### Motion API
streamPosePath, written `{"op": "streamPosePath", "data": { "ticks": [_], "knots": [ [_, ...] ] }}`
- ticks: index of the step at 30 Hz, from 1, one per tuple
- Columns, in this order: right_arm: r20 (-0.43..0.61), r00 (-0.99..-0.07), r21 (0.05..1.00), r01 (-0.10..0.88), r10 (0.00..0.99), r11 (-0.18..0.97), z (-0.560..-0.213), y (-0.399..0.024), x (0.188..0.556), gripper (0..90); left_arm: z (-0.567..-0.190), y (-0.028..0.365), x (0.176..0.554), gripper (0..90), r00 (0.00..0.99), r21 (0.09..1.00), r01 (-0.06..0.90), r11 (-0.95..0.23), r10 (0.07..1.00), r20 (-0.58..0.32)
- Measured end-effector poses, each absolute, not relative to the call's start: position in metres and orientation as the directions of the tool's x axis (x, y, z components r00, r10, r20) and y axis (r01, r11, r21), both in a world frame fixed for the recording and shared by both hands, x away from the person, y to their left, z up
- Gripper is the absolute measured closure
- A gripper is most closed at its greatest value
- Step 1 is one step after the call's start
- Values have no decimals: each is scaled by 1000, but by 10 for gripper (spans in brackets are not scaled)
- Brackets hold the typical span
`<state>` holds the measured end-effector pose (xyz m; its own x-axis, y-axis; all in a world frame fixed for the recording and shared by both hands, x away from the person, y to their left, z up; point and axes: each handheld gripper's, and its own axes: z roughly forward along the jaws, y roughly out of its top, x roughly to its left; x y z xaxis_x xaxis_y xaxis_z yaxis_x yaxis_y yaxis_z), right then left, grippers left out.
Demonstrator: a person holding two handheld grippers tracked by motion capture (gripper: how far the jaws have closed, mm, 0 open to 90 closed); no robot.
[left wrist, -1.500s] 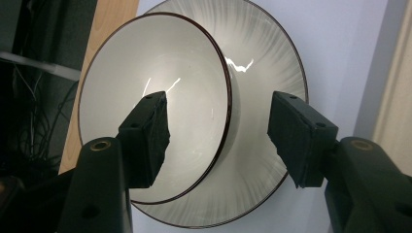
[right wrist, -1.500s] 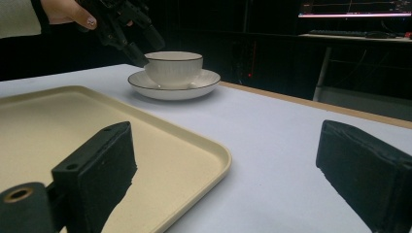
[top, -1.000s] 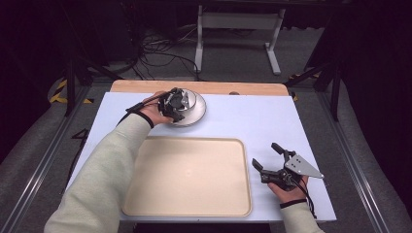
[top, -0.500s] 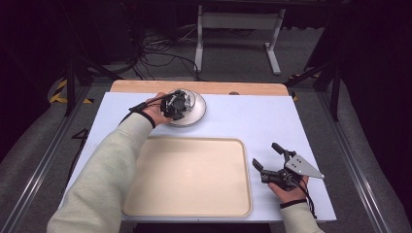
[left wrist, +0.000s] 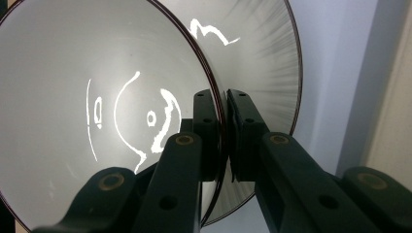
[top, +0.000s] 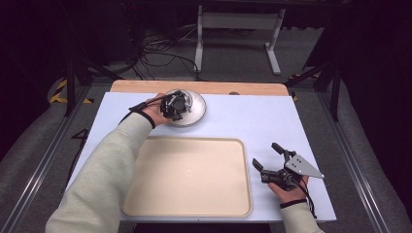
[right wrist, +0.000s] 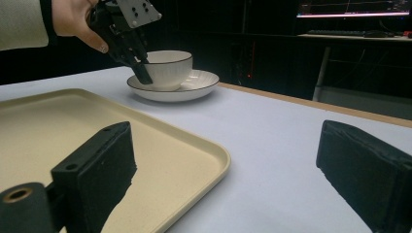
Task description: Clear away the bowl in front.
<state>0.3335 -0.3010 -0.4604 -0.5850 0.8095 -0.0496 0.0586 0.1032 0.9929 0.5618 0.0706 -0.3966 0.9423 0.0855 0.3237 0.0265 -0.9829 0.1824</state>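
Bowl [right wrist: 168, 68]: white, ribbed outside, dark line on the rim; stands upright, mouth up, on the saucer at the far left-centre of the table. Round, so no long axis.
Saucer [top: 197, 109]: white with a dark edge, flat under the bowl, just beyond the tray's far edge.
Left gripper [top: 173, 105]: reaches in from the left over the bowl; its jaws are closed on the bowl's near-left rim, one inside the wall, one outside, as the left gripper view shows.
Left hand [top: 156, 112]: holds that gripper; pale sleeve runs back toward the near left.
Tray [top: 145, 194]: cream, rectangular, bare, on the near middle of the table.
Right gripper [top: 272, 162]: on the table just right of the tray's near right corner, jaws wide apart, gripping nothing.
Table [top: 252, 119]: white top, wooden strip along the far edge.
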Motion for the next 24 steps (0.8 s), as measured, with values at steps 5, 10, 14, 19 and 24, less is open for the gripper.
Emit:
{"op": "streamPosePath", "data": {
  "ticks": [5,10,14,19,24],
  "knots": [
    [-50,-586,993,59,809,104,-460,-301,334,77,-390,72,559,841,945,197,36,-980,97,311],
    [-50,-587,993,59,808,104,-460,-301,334,77,-379,69,553,841,950,193,36,-981,93,298],
    [-50,-588,992,61,807,107,-460,-301,334,77,-368,67,544,841,954,171,18,-985,68,293],
    [-50,-588,992,65,808,108,-460,-301,334,77,-353,65,532,841,955,165,1,-986,50,294],
    [-49,-589,991,72,807,112,-460,-301,335,78,-342,65,521,840,958,155,20,-988,63,278]
  ]
}}
